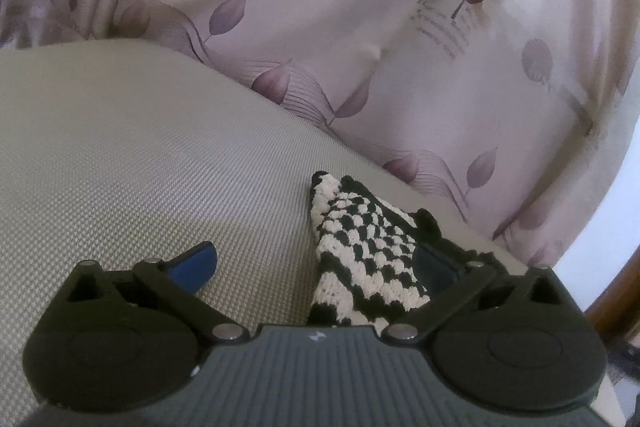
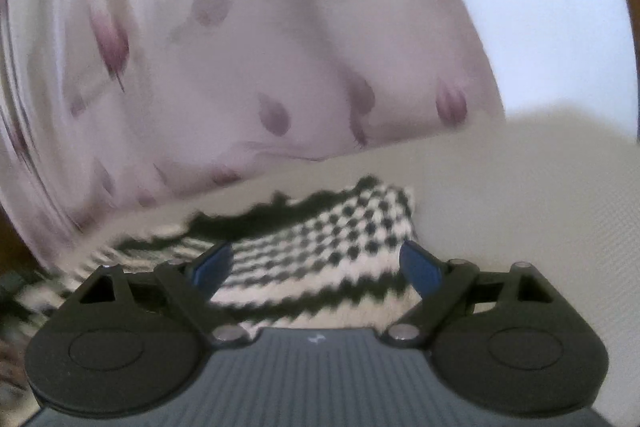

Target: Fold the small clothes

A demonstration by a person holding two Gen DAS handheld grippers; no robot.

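Checkered knit point(image 1: 360, 259) lay on the grey mattress point(image 1: 140, 167), bunched toward the left gripper's point(image 1: 316, 263) right jaw. Both jaws gaped, gripping nothing. Right gripper point(image 2: 316, 267) faced its broad side squarely, better placed.

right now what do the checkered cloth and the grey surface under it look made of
Checkered cloth: looks like chunky knitted or crocheted yarn, black and cream, matte; bumpy stitches show. Grey surface: seems a woven textile, perhaps a cushion cover, with a fine ribbed weave and slight sheen.
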